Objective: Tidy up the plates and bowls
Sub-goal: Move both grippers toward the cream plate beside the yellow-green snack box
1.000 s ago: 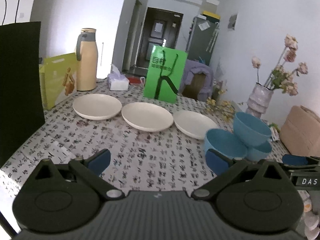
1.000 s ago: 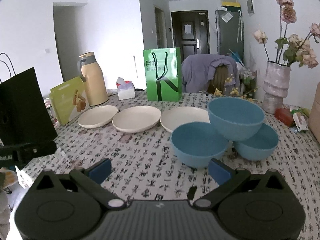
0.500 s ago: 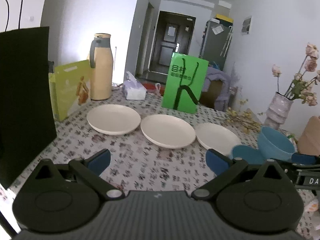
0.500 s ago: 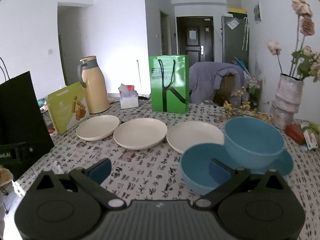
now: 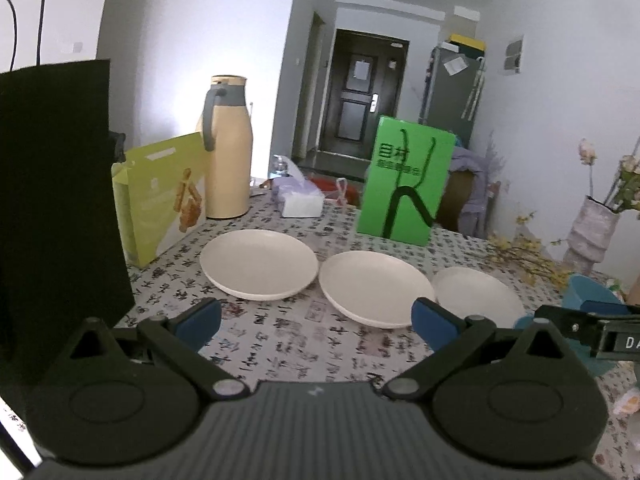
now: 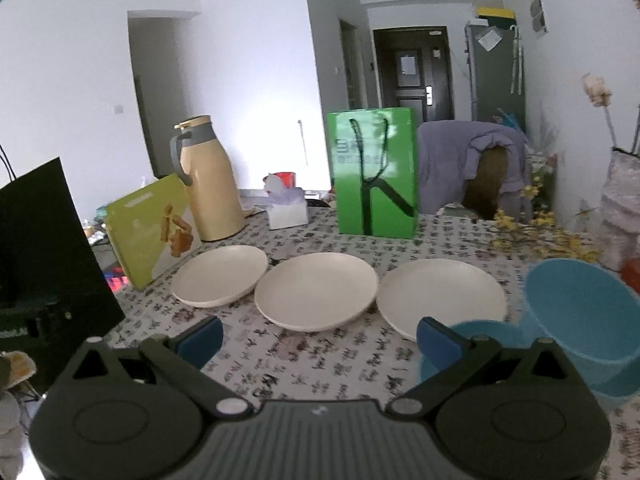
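- The left gripper (image 5: 316, 322) is wide open. Nothing is between its blue fingertips (image 5: 199, 319). It hangs over the table (image 5: 280, 340), just in front of the plates.
- The right gripper (image 6: 320, 338) is wide open too and holds nothing. Its right blue tip is in front of a blue bowl.
- Three white plates sit in a row on the table: the left plate (image 6: 219, 281), the middle plate (image 6: 316, 290) and the right plate (image 6: 440, 298). They are side by side, very close together.
- The blue bowls are to the right of the plates. A tilted blue bowl (image 6: 580, 312) leans on a low blue bowl (image 6: 492, 334).
- Behind the plates stand a green bag (image 6: 374, 178), a tan jug (image 6: 210, 184), a tissue box (image 6: 287, 212) and a yellow box (image 6: 150, 232).
- A black bag (image 5: 56, 208) stands at the left.
- A vase (image 5: 592, 236) with flowers is at the far right.
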The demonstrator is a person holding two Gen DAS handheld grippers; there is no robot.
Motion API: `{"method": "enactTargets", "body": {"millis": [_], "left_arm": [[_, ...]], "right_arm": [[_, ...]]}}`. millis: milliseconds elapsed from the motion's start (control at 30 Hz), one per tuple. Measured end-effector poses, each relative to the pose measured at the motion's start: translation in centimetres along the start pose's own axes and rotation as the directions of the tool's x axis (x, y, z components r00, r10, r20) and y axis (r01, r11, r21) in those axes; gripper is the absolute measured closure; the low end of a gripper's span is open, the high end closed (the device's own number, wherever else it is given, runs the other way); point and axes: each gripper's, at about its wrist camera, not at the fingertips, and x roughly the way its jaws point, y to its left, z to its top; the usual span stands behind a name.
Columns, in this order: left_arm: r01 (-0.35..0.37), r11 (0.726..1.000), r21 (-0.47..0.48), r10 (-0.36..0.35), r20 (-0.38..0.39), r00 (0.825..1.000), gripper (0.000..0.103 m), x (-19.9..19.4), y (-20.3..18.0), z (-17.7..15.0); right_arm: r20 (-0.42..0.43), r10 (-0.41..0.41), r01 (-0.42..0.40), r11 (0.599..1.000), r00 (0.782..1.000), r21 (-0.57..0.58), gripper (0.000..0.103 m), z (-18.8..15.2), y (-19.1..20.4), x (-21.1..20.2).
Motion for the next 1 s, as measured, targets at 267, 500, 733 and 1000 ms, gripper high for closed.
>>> {"method": "enactTargets", "body": {"millis": [267, 500, 733, 1000], "left_arm": [[-0.047, 0.999, -0.013, 0.046, -0.022, 0.999, 0.000, 3.2, 1.7, 1.3], [-0.069, 0.996, -0.061, 0.067, -0.023, 0.997, 0.000, 6.1, 3.2, 2.5], [-0.090, 0.990, -0.104, 0.089, -0.019, 0.996, 0.000, 8.7, 4.7, 3.3], [-0.115, 0.980, -0.164, 0.109, -0.041, 0.993, 0.000, 11.9, 7.1, 4.2]], "right_arm": [[0.004, 0.009, -0.009, 1.000, 1.000, -0.021, 0.000, 1.2, 1.0, 3.6], [0.004, 0.010, -0.010, 1.000, 1.000, -0.014, 0.000, 2.5, 1.9, 6.9], [0.013, 0.004, -0.004, 1.000, 1.000, -0.009, 0.000, 3.7, 3.5, 9.9], [0.012, -0.033, 0.033, 0.999, 0.999, 0.020, 0.000, 5.5, 4.0, 13.7]]}}
